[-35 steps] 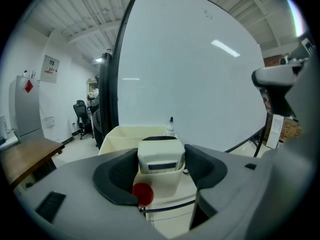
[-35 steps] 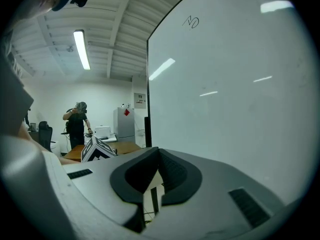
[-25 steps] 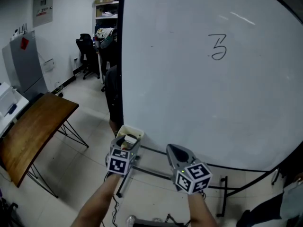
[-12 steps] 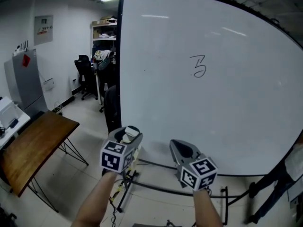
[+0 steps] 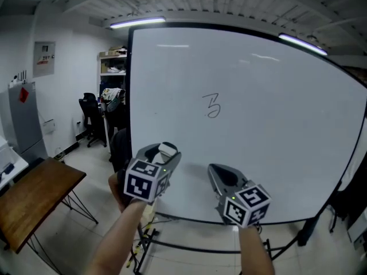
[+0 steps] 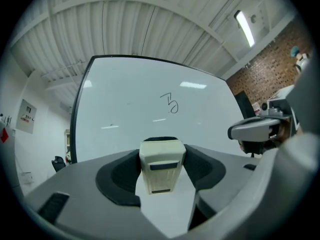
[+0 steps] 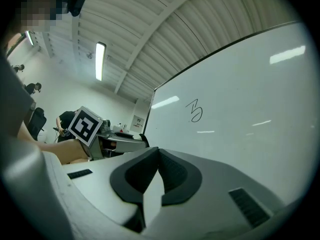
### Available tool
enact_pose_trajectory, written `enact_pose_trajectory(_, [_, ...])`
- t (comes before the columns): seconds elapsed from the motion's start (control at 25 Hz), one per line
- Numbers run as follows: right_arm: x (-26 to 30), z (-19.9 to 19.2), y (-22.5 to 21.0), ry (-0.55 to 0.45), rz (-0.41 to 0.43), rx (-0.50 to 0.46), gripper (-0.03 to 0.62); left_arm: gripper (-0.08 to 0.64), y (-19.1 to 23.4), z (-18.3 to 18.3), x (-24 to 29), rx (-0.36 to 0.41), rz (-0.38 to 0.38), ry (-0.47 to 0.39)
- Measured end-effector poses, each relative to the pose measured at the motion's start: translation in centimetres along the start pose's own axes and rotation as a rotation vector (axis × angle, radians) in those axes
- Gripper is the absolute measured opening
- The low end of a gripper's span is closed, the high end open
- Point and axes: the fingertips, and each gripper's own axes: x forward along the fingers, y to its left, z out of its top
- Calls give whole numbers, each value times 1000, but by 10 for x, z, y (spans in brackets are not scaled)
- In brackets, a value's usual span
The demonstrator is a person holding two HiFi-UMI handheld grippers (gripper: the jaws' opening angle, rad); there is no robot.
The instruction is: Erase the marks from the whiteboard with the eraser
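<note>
One cream eraser sits clamped between the jaws of the left claw, with a dark strip along its far edge. Straight ahead of that claw stands the whiteboard, and the eraser is held apart from its surface. A single looping pen mark is on the board, well above both claws and, in the head view, between them. The right claw is just to the right of the left one, at about the same height. Its jaws are pressed together with nothing between them, and they also point at the board. A bare forearm runs back from each claw. To the left of the left claw and lower down stands a wooden table. Farther off, past the board's left edge, is a black office chair.
</note>
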Motion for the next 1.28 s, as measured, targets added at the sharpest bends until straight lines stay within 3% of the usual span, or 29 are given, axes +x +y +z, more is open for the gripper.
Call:
enact_pose_trajectory(0.2, [-22, 13, -12, -14, -44, -59, -11, 272, -10, 55, 19, 36, -24, -39])
enact_pose_trajectory(0.48, [-45, 22, -29, -47, -89, -69, -11, 272, -11, 119, 50, 75, -22, -93])
enact_pose_trajectory(0.84, [-61, 17, -39, -43, -118, -79, -11, 270, -6, 159, 86, 47, 43, -200])
enact_pose_trajectory(1.12, [-71, 7, -46, -23, -148, -92, -11, 270, 2, 167, 101, 39, 131, -327])
enact_pose_trajectory(1.28, [-77, 4, -55, -12, -169, -90, -11, 270, -1, 169, 107, 59, 155, -329])
